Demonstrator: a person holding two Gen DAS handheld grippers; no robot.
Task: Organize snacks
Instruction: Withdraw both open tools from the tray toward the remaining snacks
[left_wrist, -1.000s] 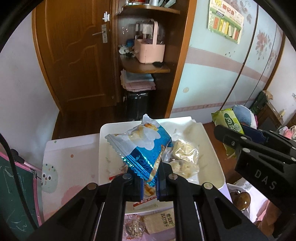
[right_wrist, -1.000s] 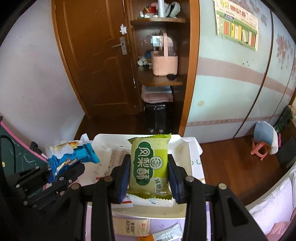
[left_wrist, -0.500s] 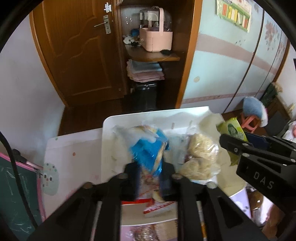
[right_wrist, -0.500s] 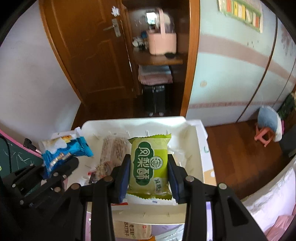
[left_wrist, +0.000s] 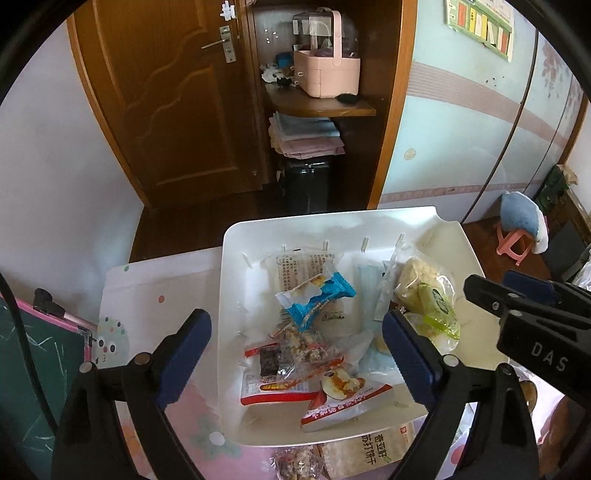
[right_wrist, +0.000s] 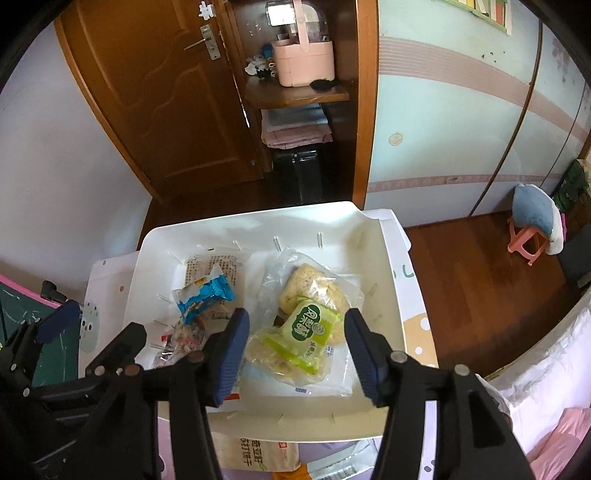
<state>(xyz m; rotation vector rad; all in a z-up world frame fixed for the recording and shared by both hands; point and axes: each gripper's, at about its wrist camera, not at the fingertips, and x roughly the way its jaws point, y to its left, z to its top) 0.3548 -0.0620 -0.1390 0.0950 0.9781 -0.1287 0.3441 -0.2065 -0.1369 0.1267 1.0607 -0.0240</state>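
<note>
The left gripper (left_wrist: 297, 354) has just been opening; its jaws stand wide apart with nothing pressed between them. Below and beyond it, the blue snack packet (left_wrist: 317, 298) lies free in the white tray (left_wrist: 236, 236), on top of other wrapped snacks. The right gripper (right_wrist: 293, 347) has also just been opening, and its pads do not touch the green snack packet (right_wrist: 308, 328), which lies between them in the right part of the same tray, resting on clear bags of pale cakes (right_wrist: 314, 284). A red and white packet (left_wrist: 343, 398) lies at the tray's near side. The tray stands on a table with a spotted cover (left_wrist: 147, 288). Behind are a brown wooden door (left_wrist: 166, 103) and a pink basket (left_wrist: 327, 70) on a shelf.
</note>
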